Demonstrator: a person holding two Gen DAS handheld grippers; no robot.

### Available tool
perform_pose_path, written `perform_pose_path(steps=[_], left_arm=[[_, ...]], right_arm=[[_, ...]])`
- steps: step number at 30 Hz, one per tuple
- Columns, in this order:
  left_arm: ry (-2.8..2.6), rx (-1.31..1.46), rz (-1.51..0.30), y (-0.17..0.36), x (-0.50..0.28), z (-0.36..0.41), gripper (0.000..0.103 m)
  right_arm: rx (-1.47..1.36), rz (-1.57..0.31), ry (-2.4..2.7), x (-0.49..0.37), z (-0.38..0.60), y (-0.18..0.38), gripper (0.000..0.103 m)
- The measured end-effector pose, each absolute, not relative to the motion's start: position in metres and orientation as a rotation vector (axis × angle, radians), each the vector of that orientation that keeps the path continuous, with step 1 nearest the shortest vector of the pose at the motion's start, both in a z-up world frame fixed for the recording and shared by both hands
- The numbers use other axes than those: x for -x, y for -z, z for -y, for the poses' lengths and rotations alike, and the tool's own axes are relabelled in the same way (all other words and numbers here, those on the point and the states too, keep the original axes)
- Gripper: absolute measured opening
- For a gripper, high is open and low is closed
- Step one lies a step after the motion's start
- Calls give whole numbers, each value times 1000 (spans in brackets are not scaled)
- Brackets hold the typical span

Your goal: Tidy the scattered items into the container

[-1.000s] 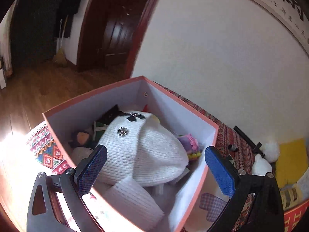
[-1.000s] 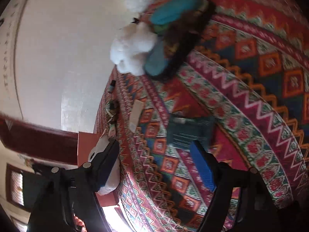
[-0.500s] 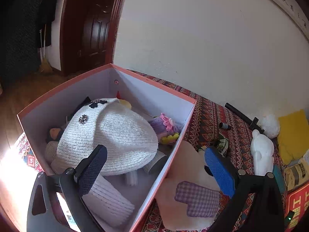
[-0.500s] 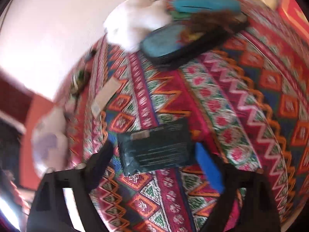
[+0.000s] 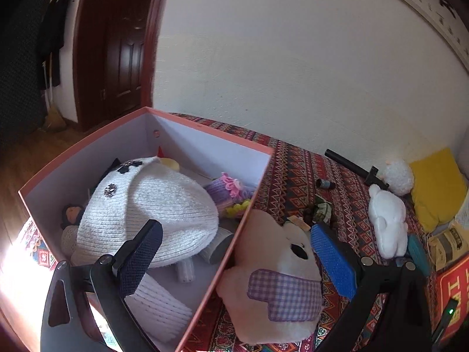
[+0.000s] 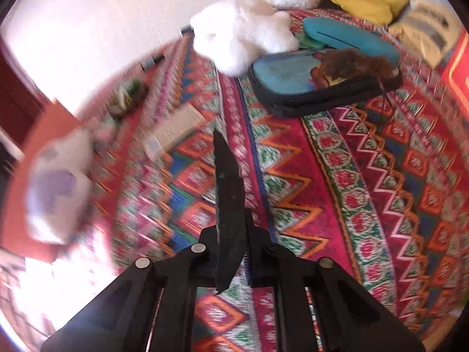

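The open pink box [image 5: 205, 138] sits on the patterned cloth and holds a white knit hat [image 5: 146, 205] and small toys. My left gripper [image 5: 234, 255] is open and empty, spanning the box's right wall. A cream plush with a purple checked patch [image 5: 272, 281] leans outside that wall. My right gripper [image 6: 234, 234] is shut on a flat dark card [image 6: 228, 193], held edge-on above the cloth. The box edge [image 6: 49, 123] and the plush [image 6: 55, 184] show blurred at the left of the right wrist view.
A white plush [image 5: 387, 220] [image 6: 243, 38], a teal pouch [image 6: 307, 79] with a brown furry thing [image 6: 357, 64], a yellow cushion [image 5: 436, 187], a black rod [image 5: 351, 167], a small bottle [image 5: 325, 184] and a pale strip [image 6: 176, 126] lie on the cloth.
My right gripper has closed on the dark card and lifted it off the cloth. My left gripper has shifted right across the box wall, open throughout.
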State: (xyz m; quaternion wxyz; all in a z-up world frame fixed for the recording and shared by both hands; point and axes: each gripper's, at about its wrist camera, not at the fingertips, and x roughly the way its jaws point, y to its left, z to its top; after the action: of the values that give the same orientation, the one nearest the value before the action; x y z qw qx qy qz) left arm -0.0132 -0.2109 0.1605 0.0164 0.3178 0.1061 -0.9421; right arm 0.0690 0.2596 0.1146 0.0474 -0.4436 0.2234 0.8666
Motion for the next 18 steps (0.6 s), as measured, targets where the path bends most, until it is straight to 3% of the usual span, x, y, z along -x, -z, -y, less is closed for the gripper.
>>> perform_pose_path(steps=[5, 9, 12, 16, 18], left_arm=[[3086, -1086, -16, -149, 3, 125, 102], [3170, -1232, 292, -117, -13, 43, 102], [3209, -1315, 504, -90, -23, -21, 102], [3227, -1257, 944, -62, -32, -123, 102], [3165, -1160, 1227, -48, -33, -172, 102]], right_arm=[[993, -805, -2715, -64, -285, -166, 8], [676, -1063, -2667, -65, -338, -194, 8], [605, -1220, -2589, -65, -374, -187, 8], [578, -1568, -2449, -78, -418, -158, 8], [533, -1653, -2419, -88, -431, -155, 8]])
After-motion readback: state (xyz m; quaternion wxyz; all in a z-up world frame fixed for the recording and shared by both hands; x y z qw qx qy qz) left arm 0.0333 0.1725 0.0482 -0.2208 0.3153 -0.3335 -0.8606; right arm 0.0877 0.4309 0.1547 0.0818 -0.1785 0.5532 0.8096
